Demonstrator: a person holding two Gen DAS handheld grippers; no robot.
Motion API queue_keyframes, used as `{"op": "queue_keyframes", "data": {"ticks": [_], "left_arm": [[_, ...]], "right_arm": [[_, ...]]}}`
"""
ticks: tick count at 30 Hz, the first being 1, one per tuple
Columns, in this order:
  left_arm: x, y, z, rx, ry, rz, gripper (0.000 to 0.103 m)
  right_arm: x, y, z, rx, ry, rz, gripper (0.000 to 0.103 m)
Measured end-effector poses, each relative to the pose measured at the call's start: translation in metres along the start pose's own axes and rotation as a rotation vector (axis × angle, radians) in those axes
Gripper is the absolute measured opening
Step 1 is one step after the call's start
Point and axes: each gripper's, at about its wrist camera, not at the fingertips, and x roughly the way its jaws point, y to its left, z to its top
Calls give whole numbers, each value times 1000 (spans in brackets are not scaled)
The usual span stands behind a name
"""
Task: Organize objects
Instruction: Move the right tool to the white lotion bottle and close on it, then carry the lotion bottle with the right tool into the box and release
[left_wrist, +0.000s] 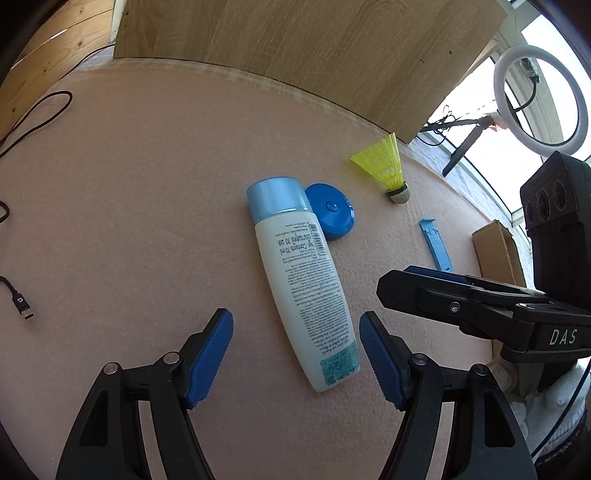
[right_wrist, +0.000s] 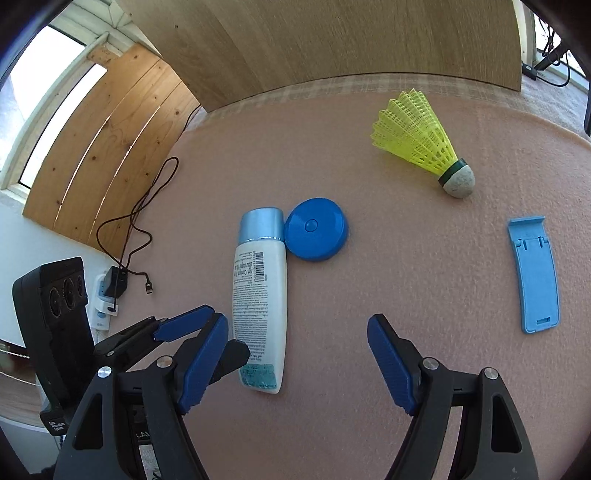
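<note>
A white bottle with a light blue cap (left_wrist: 303, 280) (right_wrist: 260, 295) lies flat on the pink cloth. A round blue disc (left_wrist: 330, 212) (right_wrist: 316, 229) touches its cap. A yellow shuttlecock (left_wrist: 386, 166) (right_wrist: 421, 140) lies on its side further back. A flat light blue plastic piece (left_wrist: 436, 245) (right_wrist: 535, 275) lies at the right. My left gripper (left_wrist: 295, 356) is open and empty, with the bottle's base between its fingers. My right gripper (right_wrist: 297, 360) is open and empty just right of the bottle's base; it also shows in the left wrist view (left_wrist: 424, 288).
A wooden board (left_wrist: 295, 48) (right_wrist: 332, 40) stands along the cloth's far edge. Black cables (left_wrist: 26, 122) (right_wrist: 133, 229) lie at the left, with a plug adapter (right_wrist: 107, 295). A ring light (left_wrist: 539, 96) and a cardboard box (left_wrist: 498, 251) stand at the right.
</note>
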Motion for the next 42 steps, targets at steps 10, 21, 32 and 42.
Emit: {"op": "queue_keyframes", "data": {"ticks": [10, 21, 32, 42], "left_arm": [[12, -2, 4, 14, 14, -39, 63], [19, -9, 8, 32, 16, -40, 49], [11, -37, -5, 73, 6, -49, 49], [0, -114, -19, 200, -12, -106, 49]], "right_arm": [[32, 7, 13, -4, 83, 55, 73], [42, 13, 15, -21, 123, 79, 44], [17, 4, -3, -1, 79, 73, 38], [-56, -26, -45, 63, -69, 34, 38]]}}
